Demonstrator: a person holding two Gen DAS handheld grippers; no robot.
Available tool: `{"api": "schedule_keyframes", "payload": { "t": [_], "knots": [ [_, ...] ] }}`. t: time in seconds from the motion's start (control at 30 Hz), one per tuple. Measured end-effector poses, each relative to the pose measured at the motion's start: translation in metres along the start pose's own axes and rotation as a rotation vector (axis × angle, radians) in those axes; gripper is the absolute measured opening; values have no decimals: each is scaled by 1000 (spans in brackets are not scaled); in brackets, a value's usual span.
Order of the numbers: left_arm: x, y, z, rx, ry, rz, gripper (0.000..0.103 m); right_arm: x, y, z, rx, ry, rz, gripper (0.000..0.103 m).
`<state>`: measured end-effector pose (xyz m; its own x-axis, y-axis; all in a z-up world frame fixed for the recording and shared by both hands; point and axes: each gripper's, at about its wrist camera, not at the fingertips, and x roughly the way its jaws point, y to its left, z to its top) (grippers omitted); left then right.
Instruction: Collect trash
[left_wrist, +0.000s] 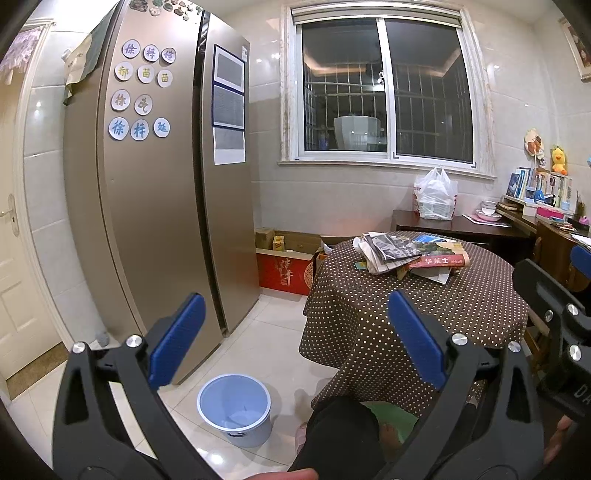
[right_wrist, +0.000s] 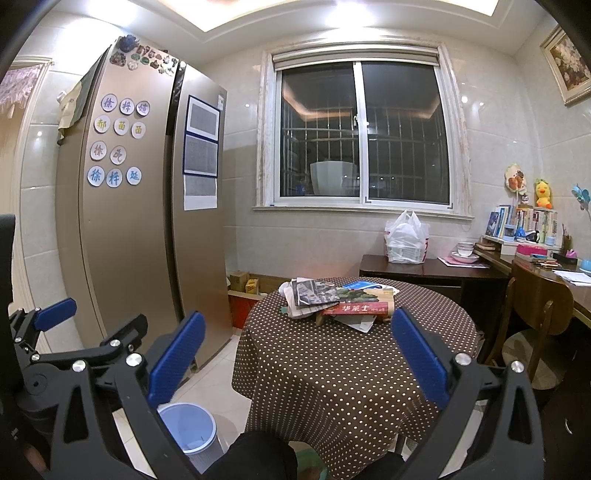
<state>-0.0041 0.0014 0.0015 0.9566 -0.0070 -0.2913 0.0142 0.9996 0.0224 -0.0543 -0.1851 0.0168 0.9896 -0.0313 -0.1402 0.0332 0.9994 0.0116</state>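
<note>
Left wrist view: left gripper (left_wrist: 295, 339) jaws spread wide, nothing between the blue pads, held in the air short of the round table (left_wrist: 461, 302) with the brown polka-dot cloth. Trash is a loose pile of newspapers and flyers (left_wrist: 410, 254) on the far part of the tabletop, well apart from both grippers. Light blue bin (left_wrist: 234, 406) stands on the tiled floor just left of the table, between it and the fridge (left_wrist: 155, 177); it looks almost empty, can't tell more. Right wrist view: right gripper (right_wrist: 297, 354) also fully released, empty, aimed across the table toward the same pile. Bin rim shows at lower left behind its left finger. White plastic bag (right_wrist: 406, 240) sits on the dark side table under the window, near the pile but off the round table.
</note>
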Motion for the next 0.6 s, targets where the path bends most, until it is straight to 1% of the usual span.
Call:
{"api": "schedule_keyframes", "payload": {
  "t": [0.07, 0.6],
  "knots": [
    [5, 1, 2, -2, 0, -2, 97, 0, 1, 0, -1, 0, 1, 99],
    [5, 1, 3, -9, 22, -5, 97, 2, 4, 1, -7, -1, 2, 99]
  ]
}}
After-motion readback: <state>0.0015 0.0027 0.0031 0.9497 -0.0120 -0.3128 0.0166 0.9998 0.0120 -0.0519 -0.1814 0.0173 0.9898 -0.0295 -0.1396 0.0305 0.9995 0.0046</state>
